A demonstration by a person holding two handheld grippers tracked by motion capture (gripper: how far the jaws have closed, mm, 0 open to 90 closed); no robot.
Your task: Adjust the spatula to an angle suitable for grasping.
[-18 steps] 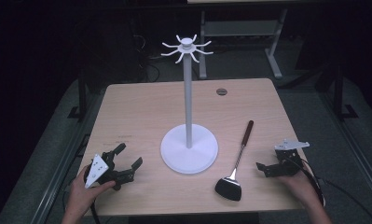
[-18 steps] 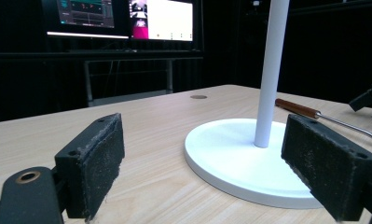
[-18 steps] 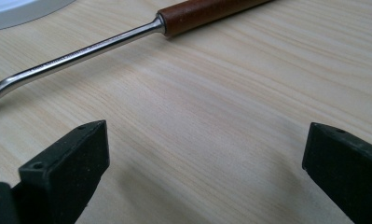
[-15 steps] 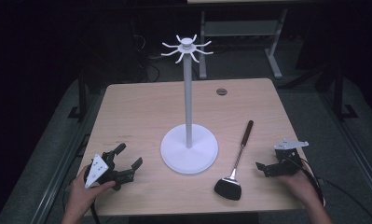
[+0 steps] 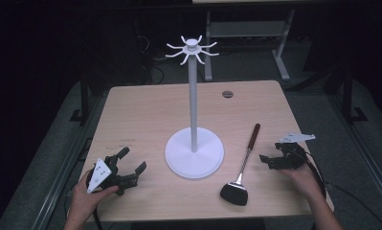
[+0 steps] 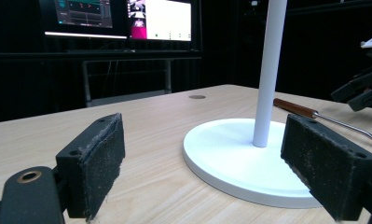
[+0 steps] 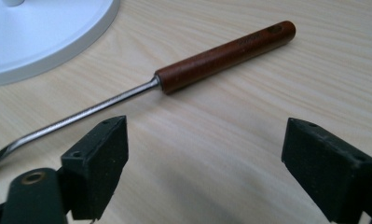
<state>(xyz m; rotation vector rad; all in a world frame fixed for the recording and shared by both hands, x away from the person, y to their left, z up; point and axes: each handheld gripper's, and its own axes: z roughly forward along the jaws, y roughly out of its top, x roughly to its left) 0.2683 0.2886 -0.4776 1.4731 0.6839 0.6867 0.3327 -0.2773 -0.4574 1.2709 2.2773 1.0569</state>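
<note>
On the table (image 5: 145, 110), left gripper (image 5: 130, 166) and right gripper (image 5: 270, 161) rest low, jaws wide

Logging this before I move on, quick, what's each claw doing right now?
Left claw: open, holding nothing.
Right claw: open, holding nothing, beside the spatula.

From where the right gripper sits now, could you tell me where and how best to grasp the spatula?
Probably the wooden handle, the thickest, straightest part of the spatula. It lies flat, so come from above with the open right gripper, jaws straddling the handle crosswise.
</note>
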